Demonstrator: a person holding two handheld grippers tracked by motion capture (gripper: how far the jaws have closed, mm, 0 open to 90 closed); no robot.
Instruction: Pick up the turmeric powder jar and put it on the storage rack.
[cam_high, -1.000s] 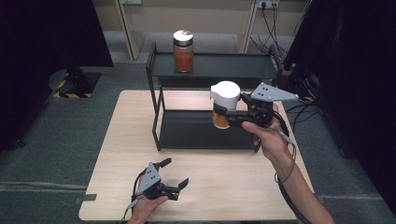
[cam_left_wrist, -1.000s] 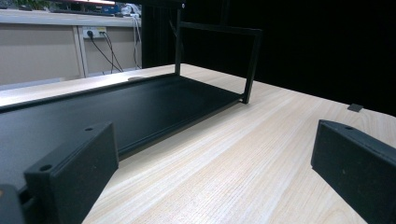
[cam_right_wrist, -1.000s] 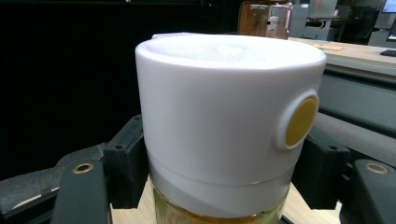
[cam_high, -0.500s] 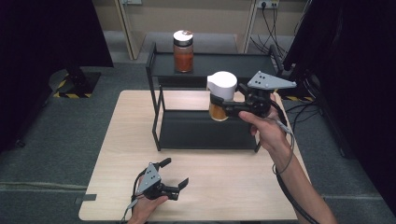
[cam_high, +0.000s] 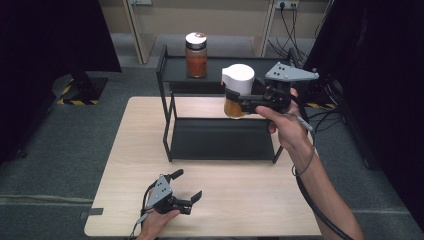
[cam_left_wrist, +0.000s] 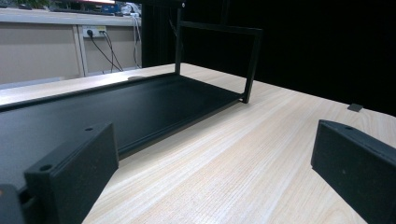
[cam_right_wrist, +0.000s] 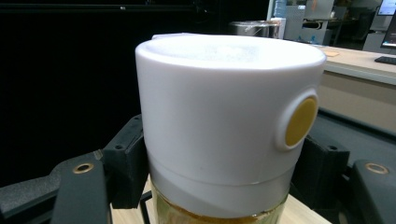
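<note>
Two jars on record, and we note them from left to right across the high view. Lower left of frame: our left tongs (cam_high: 186, 196) rest on the desk (cam_high: 125, 165), jaws spread wide with nothing between them; the left gripper view confirms bare wood between the two black pads. Upper centre: a jar with a silver cap and reddish contents (cam_high: 196, 55) stands on the top shelf of the black rack (cam_high: 170, 125). Right of centre: our right tongs (cam_high: 235, 102) pinch the white-lidded jar (cam_high: 237, 90), held upright in the air in front of the rack's top shelf, level with it and clear of the lower shelf.

Handling, as we judge it: the body below the lid looks like clear glass with amber contents, so stiff, fairly heavy for its size, breakable if knocked on the rack's frame, and smooth enough to slip. In the right gripper view the pads (cam_right_wrist: 123, 163) sit at the seam where the white lid (cam_right_wrist: 224, 116) meets the glass. We reckon that is the sound place to grip; higher up, on the lid alone, risks it popping loose. Keep it upright.
</note>
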